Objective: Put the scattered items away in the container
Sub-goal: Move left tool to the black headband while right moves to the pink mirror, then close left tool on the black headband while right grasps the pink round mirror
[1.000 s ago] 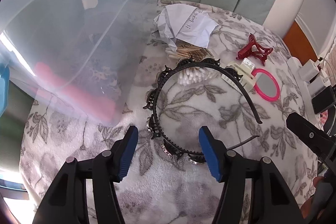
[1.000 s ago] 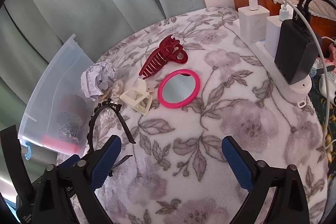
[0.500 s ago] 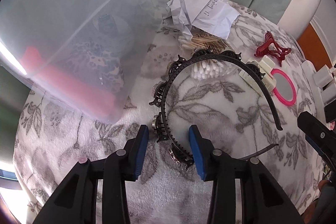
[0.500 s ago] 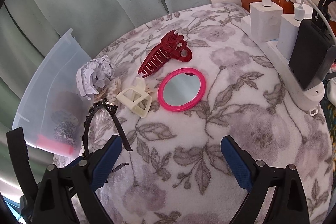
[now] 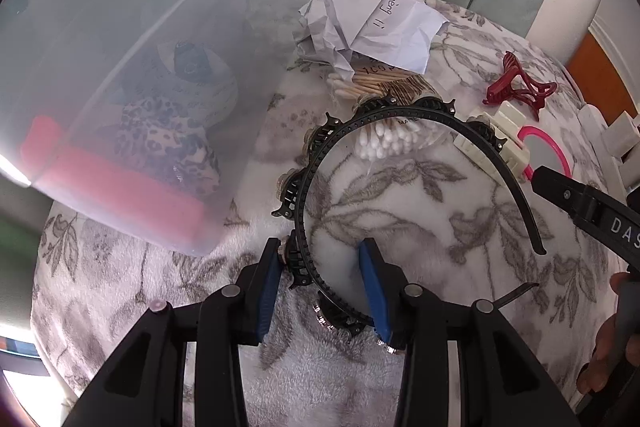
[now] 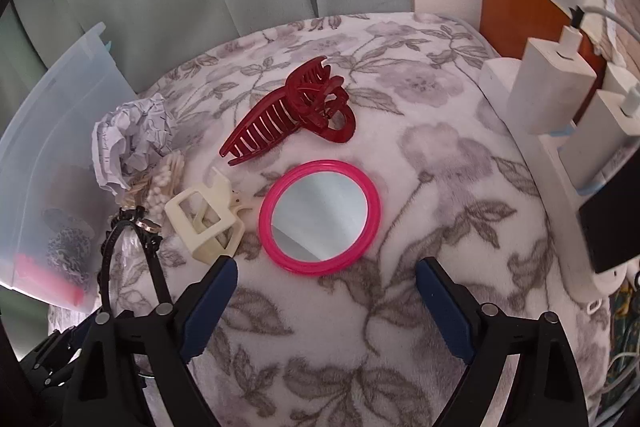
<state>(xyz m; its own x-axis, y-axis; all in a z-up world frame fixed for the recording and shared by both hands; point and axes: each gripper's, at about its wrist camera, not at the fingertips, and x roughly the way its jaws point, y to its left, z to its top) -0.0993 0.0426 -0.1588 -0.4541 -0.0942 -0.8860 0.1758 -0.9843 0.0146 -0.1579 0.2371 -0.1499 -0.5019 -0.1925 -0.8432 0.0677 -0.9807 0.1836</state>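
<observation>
At the bottom of my left view, my left gripper (image 5: 320, 283) has just closed its jaws onto the black headband (image 5: 400, 115), pinching its near curve. I should lift it clear of the cotton swabs (image 5: 384, 143), then swing to the clear container (image 5: 132, 131), upper left. My right gripper (image 6: 326, 295) spreads wide, empty, below the pink mirror (image 6: 320, 217). Further up, crumpled paper (image 5: 372, 23) reads "shèng"

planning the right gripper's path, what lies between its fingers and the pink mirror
Only bare floral blanket, in the right wrist view, separates the open right gripper from the pink mirror.
</observation>
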